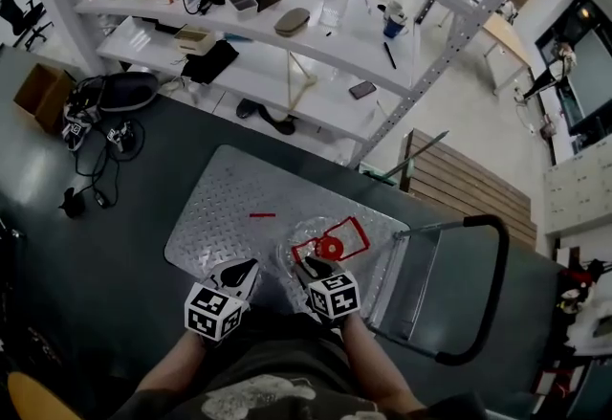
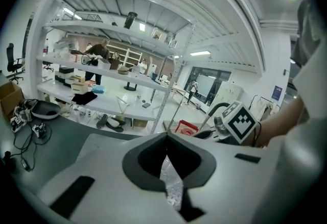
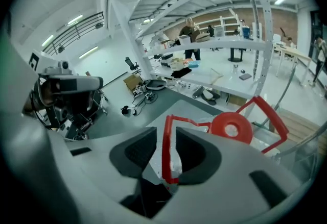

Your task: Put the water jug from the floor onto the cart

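- Dark grey floor runs beneath a flat cart with a silver diamond-plate metal deck (image 1: 225,208) and a black looped push handle (image 1: 494,275); white metal shelving (image 1: 316,40), loaded with boxes and oddments, stands beyond the deck's far edge.
- The clear plastic water jug with a red cap and red carrying handle (image 1: 331,246) stands upright on the cart's deck, close to the near edge, towards the corner at the push-handle end.
- The right gripper (image 1: 314,267) is at the jug: its jaws stand apart with the jug's thin red handle bar (image 3: 166,151) running between them, and a gap shows on either side of the bar, so nothing is clamped.
- The left gripper (image 1: 241,272) sits over the deck's near edge, just beside the jug, jaws closed tip to tip and empty, with only diamond plate showing below them.
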Tool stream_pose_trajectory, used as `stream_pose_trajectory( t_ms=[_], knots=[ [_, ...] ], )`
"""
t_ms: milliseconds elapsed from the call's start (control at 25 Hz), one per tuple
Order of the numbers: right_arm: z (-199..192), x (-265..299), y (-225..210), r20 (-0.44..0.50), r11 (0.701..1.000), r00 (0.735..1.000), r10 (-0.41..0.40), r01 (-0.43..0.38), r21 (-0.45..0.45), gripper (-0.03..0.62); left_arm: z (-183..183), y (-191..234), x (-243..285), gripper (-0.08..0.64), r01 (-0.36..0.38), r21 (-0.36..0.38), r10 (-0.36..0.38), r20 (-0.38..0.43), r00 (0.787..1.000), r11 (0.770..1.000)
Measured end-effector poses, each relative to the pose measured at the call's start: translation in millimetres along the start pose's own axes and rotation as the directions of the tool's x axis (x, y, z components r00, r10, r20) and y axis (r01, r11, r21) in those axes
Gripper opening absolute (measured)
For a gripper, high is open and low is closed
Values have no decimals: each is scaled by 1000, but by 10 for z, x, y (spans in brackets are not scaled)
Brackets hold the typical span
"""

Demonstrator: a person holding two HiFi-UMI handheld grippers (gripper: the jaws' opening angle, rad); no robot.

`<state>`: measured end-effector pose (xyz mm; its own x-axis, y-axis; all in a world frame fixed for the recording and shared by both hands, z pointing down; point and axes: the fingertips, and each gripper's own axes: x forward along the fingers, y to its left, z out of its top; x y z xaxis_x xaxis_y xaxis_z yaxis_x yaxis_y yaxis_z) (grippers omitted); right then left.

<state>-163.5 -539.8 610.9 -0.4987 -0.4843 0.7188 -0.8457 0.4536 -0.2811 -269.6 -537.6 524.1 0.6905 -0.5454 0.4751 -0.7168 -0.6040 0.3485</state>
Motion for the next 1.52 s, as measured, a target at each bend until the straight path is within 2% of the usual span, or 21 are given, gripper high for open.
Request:
stream_pose_trajectory(
  t_ms=[200,400,560,680,760,920,1040,1200,1400,1520],
  knots=[
    [56,-194,-81,82,997,997,0,-7,78,117,61,-99,22,7,13,24,-13,5,1000,1000],
    [67,-528,-64,192,996,981,21,-36,77,118,50,-209,-106,6,-44,9,43,42,998,999],
    [-28,-884,-36,257,995,965,50,-72,76,118,-25,-489,-245,8,-86,7,86,66,994,996],
    [-199,-1229,113,287,986,949,127,-152,67,74,-126,-796,-386,7,-110,-11,110,102,989,994],
    [-276,-1506,183,337,988,932,134,-152,28,-3,-223,-1005,-467,6,-125,-15,126,115,985,992],
    [-518,-2041,230,393,987,906,156,-155,-34,-8,-431,-1502,-562,8,-156,-17,157,136,978,988],
    [-741,-2367,213,415,987,896,160,-152,-51,-8,-546,-1934,-644,7,-160,-15,160,162,974,987],
    [-1126,-2656,209,406,986,899,164,-155,-54,-8,-779,-2421,-767,7,-172,-27,174,171,970,985],
    [-1486,-2869,285,373,985,911,175,-164,-62,-9,-1075,-2801,-915,7,-182,-60,188,136,973,982],
    [-1604,-2973,278,386,985,907,169,-169,-34,-9,-1153,-2955,-947,7,-176,-56,182,122,976,983]
  ],
)
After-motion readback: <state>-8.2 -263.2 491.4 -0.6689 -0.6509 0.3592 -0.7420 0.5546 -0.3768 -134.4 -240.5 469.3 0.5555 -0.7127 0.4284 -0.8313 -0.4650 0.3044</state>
